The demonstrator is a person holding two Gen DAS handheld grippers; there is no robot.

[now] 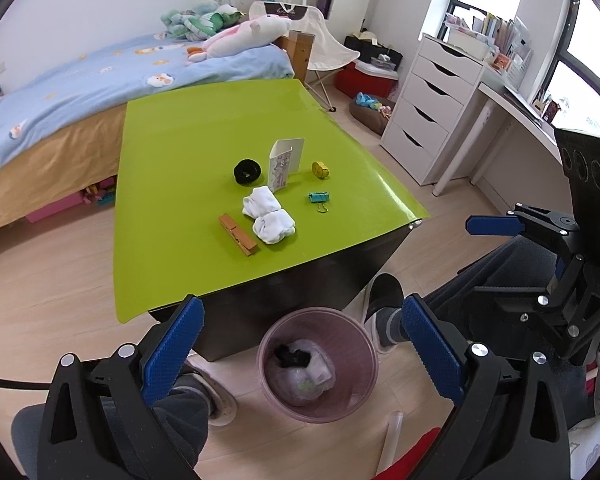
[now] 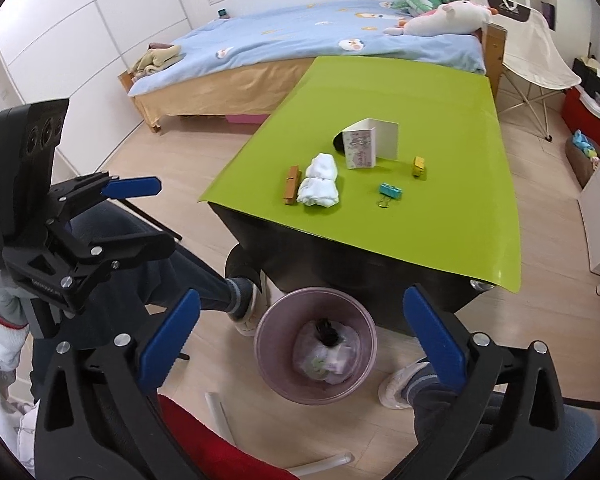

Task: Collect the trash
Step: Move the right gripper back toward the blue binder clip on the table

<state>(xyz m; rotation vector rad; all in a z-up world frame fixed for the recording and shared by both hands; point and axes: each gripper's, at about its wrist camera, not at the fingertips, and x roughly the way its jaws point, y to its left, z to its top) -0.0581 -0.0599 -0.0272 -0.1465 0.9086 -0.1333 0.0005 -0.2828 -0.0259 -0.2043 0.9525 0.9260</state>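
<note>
Two grippers: both over the floor at the near table edge, pointing down toward the bin
Left gripper [image 1: 300, 344]: jaws spread wide, nothing between the pads
Bin [image 1: 358, 394]: on the floor just off the table's near edge, seen between the blue pads in both views; crumpled pale wrappers and a dark scrap [image 2: 328, 334] lie inside
Right gripper [image 2: 302, 334]: jaws at their widest, empty; bin directly beneath
Green tabletop [image 1: 172, 184]: left to right, wooden clothespin [image 1: 237, 235], black roll [image 1: 247, 172], white socks [image 1: 269, 216], folded card [image 1: 283, 165] upright, teal binder clip [image 1: 318, 199], yellow tape [image 1: 320, 169]
Edges: items cluster mid-table, clear of every edge; wide bare green behind and left
</note>
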